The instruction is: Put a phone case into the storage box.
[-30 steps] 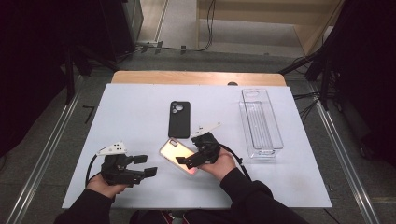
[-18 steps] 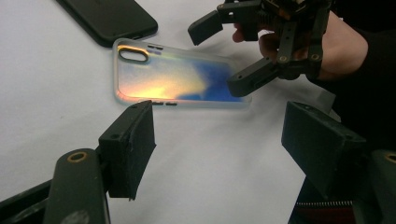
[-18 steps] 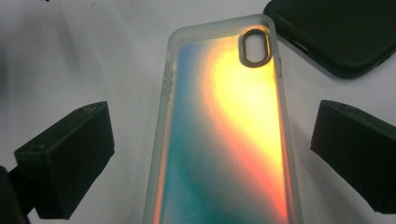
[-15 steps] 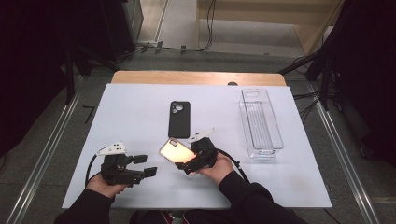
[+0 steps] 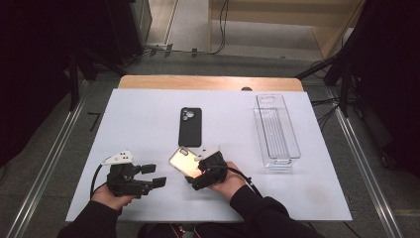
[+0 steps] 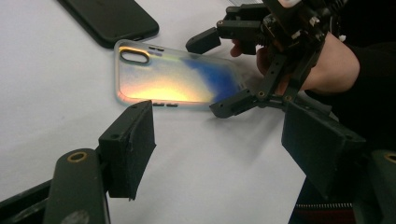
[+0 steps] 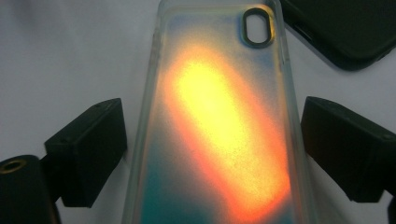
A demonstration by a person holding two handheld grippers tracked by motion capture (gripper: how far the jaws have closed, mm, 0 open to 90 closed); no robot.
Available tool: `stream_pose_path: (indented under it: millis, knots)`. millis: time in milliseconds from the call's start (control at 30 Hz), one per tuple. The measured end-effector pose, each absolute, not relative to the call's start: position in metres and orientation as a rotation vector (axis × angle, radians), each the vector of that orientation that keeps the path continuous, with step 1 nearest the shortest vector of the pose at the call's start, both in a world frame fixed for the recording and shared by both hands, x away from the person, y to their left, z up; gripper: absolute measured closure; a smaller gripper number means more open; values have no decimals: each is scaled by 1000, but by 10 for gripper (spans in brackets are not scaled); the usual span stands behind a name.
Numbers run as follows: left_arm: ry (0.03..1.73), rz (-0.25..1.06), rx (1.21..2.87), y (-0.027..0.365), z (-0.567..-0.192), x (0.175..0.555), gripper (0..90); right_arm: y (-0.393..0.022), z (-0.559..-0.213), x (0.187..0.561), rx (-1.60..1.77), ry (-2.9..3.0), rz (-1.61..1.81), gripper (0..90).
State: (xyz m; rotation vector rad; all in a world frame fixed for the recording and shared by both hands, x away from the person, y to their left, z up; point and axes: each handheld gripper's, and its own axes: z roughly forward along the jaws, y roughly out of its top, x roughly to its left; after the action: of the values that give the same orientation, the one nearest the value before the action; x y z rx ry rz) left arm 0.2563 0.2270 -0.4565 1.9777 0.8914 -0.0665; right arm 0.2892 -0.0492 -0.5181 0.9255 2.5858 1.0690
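Item: iridescent phone case (image 5: 185, 161), flat on counter (image 5: 148, 124), just before black case (image 5: 190, 126). Right tool (image 5: 197, 174) straddled it, jaws just closing, not gripping. Left tool (image 5: 152, 175) wide, empty. Step: grasping; next, a squeeze on its long edges.

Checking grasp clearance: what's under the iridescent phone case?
The iridescent phone case lies flat on the white table sheet; through its camera cutout only white sheet shows. The frosted back hides the rest beneath. The right gripper straddles it, jaws open and just closing, pads apart from its edges.
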Motion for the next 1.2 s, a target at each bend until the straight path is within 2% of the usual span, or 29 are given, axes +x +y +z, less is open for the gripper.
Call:
stream_pose_path:
  millis: [233,700,1200]
  knots:
    - [896,-64,1976,227,-456,257,262,-50,-518,287,923,2551,1059,145]
    - [923,-67,1959,227,-455,257,260,-54,-514,290,930,2577,1095,152]
    - [951,-79,1922,223,-449,258,236,-63,-487,285,941,2543,1203,153]
